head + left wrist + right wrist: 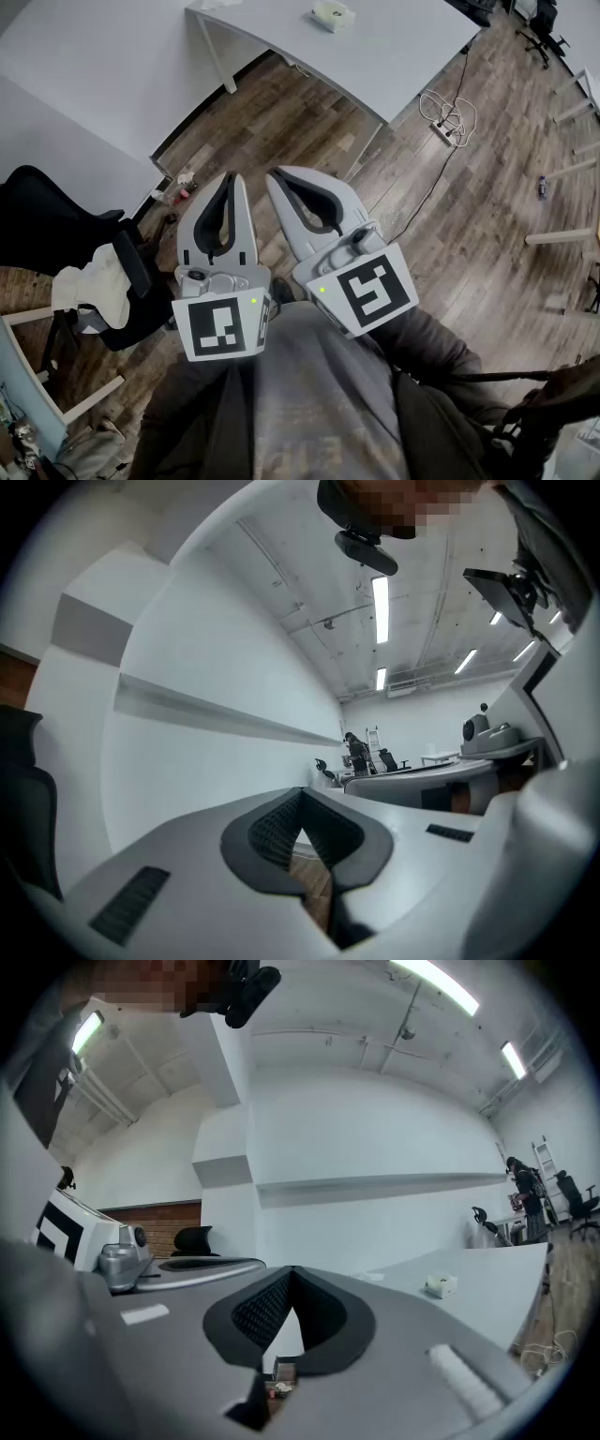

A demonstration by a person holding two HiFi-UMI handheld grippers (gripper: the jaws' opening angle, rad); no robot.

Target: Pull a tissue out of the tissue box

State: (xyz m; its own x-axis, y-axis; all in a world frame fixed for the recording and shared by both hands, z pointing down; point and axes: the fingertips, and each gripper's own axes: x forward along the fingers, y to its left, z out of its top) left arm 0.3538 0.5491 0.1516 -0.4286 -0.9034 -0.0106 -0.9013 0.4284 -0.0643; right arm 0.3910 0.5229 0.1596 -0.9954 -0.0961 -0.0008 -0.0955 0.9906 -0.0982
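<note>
- While nothing is being gripped, the left gripper and right gripper are being held pinched shut, well short of the white table.
- Tissue box is being seen on that table, toward its far side.

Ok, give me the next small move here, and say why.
Probably step toward the white table and carry the right gripper out toward the tissue box: it and the left gripper are shut, empty and held at the chest, with the box far across the floor.
</note>
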